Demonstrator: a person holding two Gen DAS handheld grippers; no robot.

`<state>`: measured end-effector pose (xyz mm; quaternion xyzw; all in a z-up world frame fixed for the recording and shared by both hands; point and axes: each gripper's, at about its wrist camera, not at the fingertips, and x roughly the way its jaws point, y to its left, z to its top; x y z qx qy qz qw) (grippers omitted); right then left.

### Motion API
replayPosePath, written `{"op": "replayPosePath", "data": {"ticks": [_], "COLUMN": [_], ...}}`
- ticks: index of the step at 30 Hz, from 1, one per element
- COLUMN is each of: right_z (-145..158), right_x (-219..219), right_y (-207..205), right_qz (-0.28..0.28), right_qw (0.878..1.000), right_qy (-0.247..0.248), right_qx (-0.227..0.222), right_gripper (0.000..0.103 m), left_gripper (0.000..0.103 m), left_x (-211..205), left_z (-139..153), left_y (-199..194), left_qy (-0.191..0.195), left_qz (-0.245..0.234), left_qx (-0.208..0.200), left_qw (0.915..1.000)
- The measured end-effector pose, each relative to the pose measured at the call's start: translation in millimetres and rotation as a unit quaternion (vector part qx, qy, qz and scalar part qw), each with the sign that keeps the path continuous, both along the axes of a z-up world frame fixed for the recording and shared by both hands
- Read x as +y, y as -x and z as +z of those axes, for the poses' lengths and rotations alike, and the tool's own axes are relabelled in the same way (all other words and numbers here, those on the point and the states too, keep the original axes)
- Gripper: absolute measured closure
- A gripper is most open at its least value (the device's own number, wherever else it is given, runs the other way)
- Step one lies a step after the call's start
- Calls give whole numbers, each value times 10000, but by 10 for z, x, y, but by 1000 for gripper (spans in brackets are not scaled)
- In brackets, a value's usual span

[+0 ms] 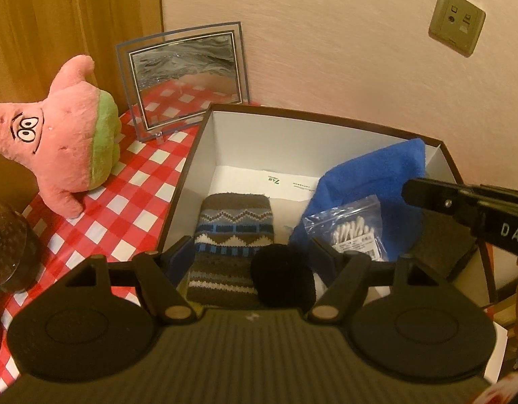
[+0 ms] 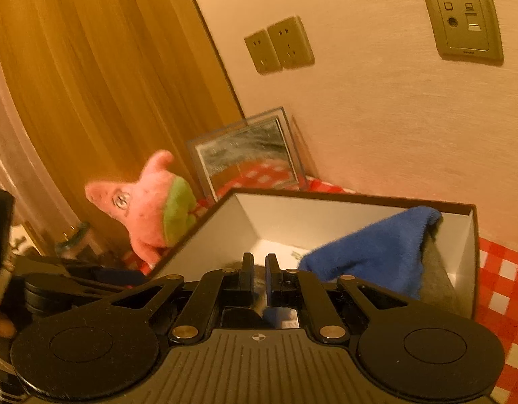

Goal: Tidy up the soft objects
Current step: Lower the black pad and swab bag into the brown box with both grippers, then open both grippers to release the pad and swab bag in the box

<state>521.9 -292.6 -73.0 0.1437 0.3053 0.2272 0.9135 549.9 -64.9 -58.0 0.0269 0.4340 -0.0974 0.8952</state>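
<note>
Checked tablecloth (image 1: 131, 181): hat (image 1: 230, 232) is released into box (image 1: 205, 155), left gripper (image 1: 249, 256) spread, right gripper (image 2: 258, 274) nearly together, empty; plush (image 1: 67, 138) should be fetched next.

Knit hat (image 1: 225, 235), towel (image 1: 376, 181) and swab bag (image 1: 353, 232) in the box (image 1: 188, 175) (plush star (image 1: 67, 134) left, outside)

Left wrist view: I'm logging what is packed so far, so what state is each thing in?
Brown cardboard box: open, lidless.
Patterned knit hat: lying inside box.
Blue fleece cloth: in box, draped up its wall.
Clear bag of cotton swabs: on cloth.
Pink star plush: outside, on table.
Left gripper: open.
</note>
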Motion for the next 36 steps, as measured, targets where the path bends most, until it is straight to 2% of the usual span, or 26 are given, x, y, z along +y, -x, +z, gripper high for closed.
{"op": "replayPosePath", "data": {"ticks": [1, 2, 4, 9, 17, 27, 36], "right_z": [-3, -8, -11, -34, -50, 67, 210], "right_x": [-5, -14, -50, -91, -198, -316, -453], "right_y": [9, 23, 83, 179, 326, 563, 908], "right_qz": [-12, -38, -154, -157, -264, -389, -464], "right_qw": [10000, 10000, 9999, 9994, 9986, 9982, 9985], "right_qy": [14, 19, 18, 231, 231, 359, 274], "right_qx": [30, 65, 69, 217, 394, 286, 116], "right_gripper": [82, 63, 40, 39, 39, 39, 39], "left_gripper": [30, 30, 30, 30, 30, 30, 30], "left_x": [3, 4, 9, 0, -36, -97, -2], "left_z": [1, 2, 8, 31, 81, 222, 377], "left_y": [8, 16, 37, 101, 209, 464, 972], "left_qy": [9, 14, 43, 77, 118, 103, 124], "left_qz": [0, 1, -10, -36, -47, -32, 185], "left_qx": [2, 10, 28, 22, 22, -21, -114], "left_qw": [10000, 10000, 10000, 10000, 9999, 9999, 9997]}}
